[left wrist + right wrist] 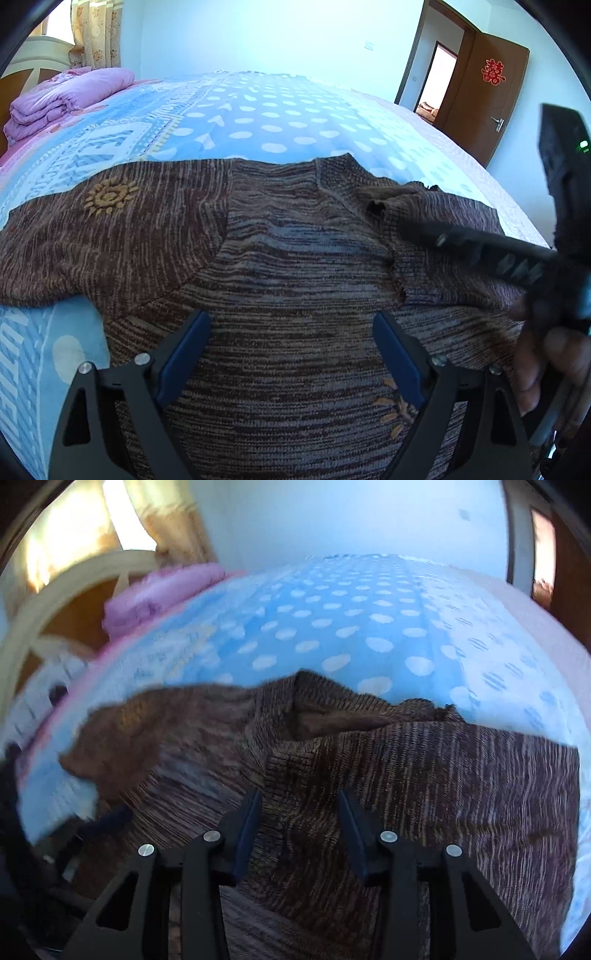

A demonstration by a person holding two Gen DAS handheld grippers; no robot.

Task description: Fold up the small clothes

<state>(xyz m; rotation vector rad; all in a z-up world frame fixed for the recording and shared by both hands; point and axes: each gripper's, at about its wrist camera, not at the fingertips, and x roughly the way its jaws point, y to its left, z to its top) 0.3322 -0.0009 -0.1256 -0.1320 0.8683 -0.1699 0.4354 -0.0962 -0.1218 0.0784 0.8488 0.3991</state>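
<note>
A brown striped knit sweater [295, 240] lies flat on the bed. Its left sleeve [110, 229], which has a yellow sun motif, is spread out to the side. The right sleeve [443, 210] is folded inward over the chest. My left gripper [291, 315] hovers open and wide over the sweater's lower body, with nothing between its pads. One of the right gripper's fingers [443, 236] reaches across the folded sleeve, held by a hand [546, 369]. In the blurred right wrist view my right gripper [300, 792] stands open over the sweater [406, 768], and its pads pinch no cloth.
The bed is covered by a blue blanket with white dots [277, 118]. A folded pink quilt [66, 96] lies at the far left by the headboard [74, 602]. A brown door [487, 99] stands open at the right, and curtains hang at the back left.
</note>
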